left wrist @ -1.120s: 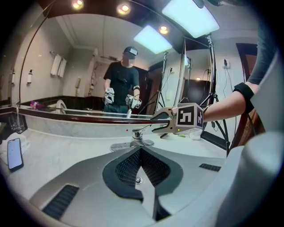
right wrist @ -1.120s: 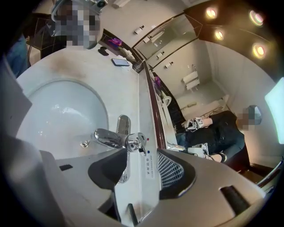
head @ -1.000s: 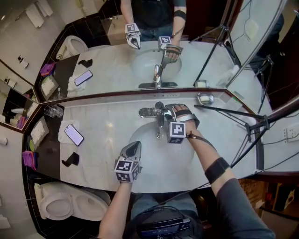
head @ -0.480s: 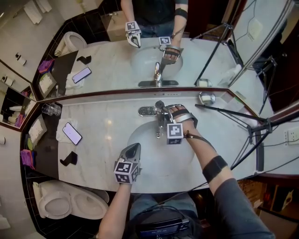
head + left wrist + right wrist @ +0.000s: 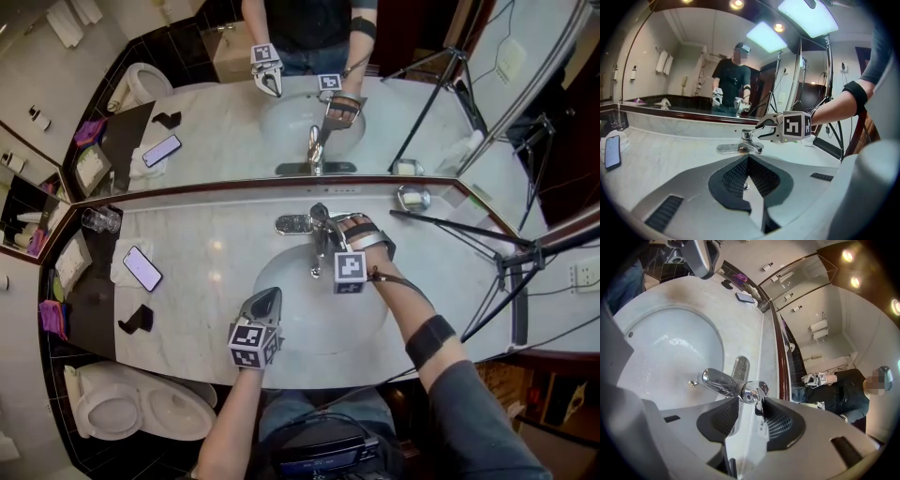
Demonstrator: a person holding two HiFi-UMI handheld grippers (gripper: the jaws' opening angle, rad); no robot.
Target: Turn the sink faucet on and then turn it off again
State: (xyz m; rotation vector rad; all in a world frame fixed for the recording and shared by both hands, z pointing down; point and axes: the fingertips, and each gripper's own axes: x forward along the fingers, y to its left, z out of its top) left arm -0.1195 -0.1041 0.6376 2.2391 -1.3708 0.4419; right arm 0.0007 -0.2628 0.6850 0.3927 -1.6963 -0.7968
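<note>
The chrome faucet (image 5: 317,234) stands at the back of the white sink (image 5: 319,323). My right gripper (image 5: 330,225) reaches over the basin to its lever handle (image 5: 754,391). The jaws have just been closing, and both pads now press on the handle's sides, with a small paper tag (image 5: 761,425) hanging between them. The spout (image 5: 719,380) points out over the wet basin, and I see no stream of water. My left gripper (image 5: 267,296) hovers shut over the sink's near rim, holding nothing. It points at the faucet (image 5: 746,140), where the right gripper (image 5: 761,129) shows from the side.
On the marble counter to the left lie a phone (image 5: 142,268) on a cloth, a black holder (image 5: 141,319) and a glass (image 5: 94,220). A soap dish (image 5: 411,197) sits at the back right. A tripod (image 5: 469,230) crosses the right side. A wall mirror (image 5: 281,122) stands behind.
The right gripper has edged left onto the faucet handle and its jaws have narrowed around it. The left gripper has stayed where it was.
</note>
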